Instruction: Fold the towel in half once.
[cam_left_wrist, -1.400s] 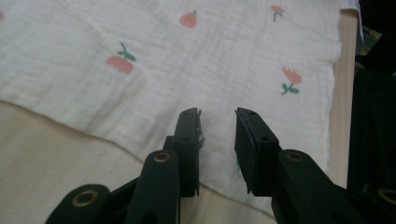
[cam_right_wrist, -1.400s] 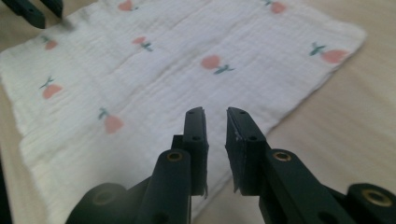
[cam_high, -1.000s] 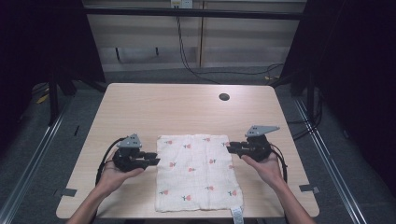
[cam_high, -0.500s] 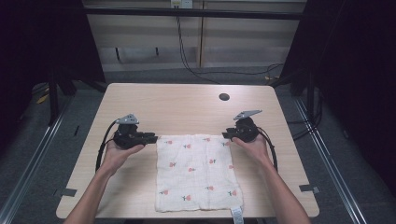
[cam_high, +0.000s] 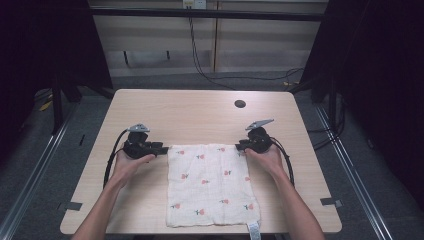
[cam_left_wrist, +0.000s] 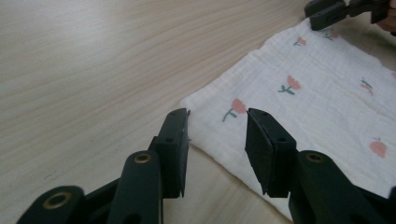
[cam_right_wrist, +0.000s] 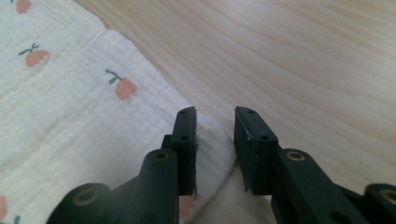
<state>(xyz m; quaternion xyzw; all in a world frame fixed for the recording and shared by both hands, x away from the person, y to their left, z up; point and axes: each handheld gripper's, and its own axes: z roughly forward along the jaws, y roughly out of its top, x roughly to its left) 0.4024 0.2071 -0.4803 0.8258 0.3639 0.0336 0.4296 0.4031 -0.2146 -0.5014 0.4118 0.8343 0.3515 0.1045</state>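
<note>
A white, crinkled muslin cloth printed with small pink flowers (cam_high: 212, 185) lies flat on the pale wood-grain tabletop (cam_high: 200, 117), its near edge at the tabletop's near edge, where a small grey tag (cam_high: 253, 231) hangs from the hem. Farther in, a person's forearms come up on either side of it, each hand holding a black two-fingered gripper at one of the cloth's far corners. The left gripper (cam_left_wrist: 217, 142) has its fingers (cam_left_wrist: 173, 147) parted, with the far left corner of the cloth lying just ahead of and between them; one finger sits over bare wood beside the hem, the other over the fabric. The right gripper (cam_right_wrist: 215, 147) also has its fingers (cam_right_wrist: 187, 144) spread apart, straddling the far right corner, one finger above the cloth and the other over bare tabletop just past the edge; neither pair is clamped on the fabric. In the high view the left gripper (cam_high: 159, 148) and right gripper (cam_high: 241, 145) point inward toward each other across the cloth's far hem, each trailing a black cable. Beyond the fingers the tabletop is bare wood up to a small dark round hole (cam_high: 240, 104) near its far edge
</note>
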